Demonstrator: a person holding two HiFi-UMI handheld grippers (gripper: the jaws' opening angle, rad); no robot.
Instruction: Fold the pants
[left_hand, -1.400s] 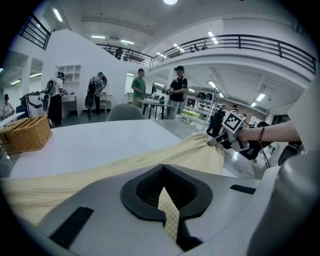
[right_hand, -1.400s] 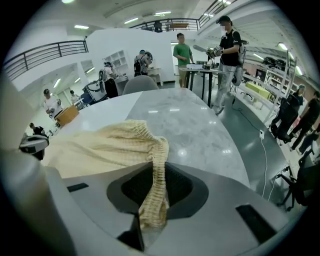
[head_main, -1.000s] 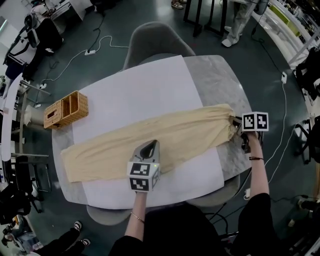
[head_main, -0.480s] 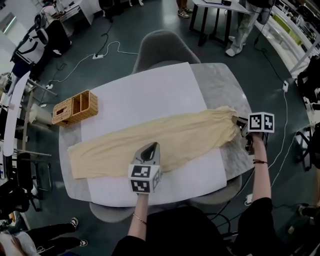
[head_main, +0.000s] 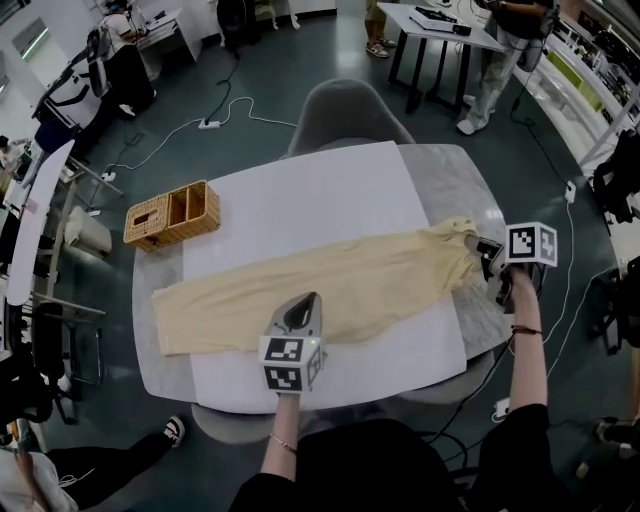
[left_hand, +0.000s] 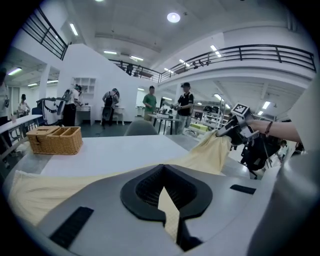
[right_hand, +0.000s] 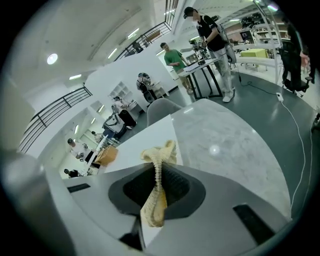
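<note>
Pants (head_main: 350, 285) were clamped at the near edge by the left gripper (head_main: 300, 308) and at the lifted end by the right gripper (head_main: 478, 246), arms outstretched

The pants (head_main: 340, 285) stretch across the desk (head_main: 445, 175) from its left side to its right edge. Beyond them the far half of the white sheet (head_main: 320, 195) gives you open room. A wicker basket (head_main: 172, 214) blocks the far left corner, and a grey chair (head_main: 345, 110) stands against the far side.
</note>
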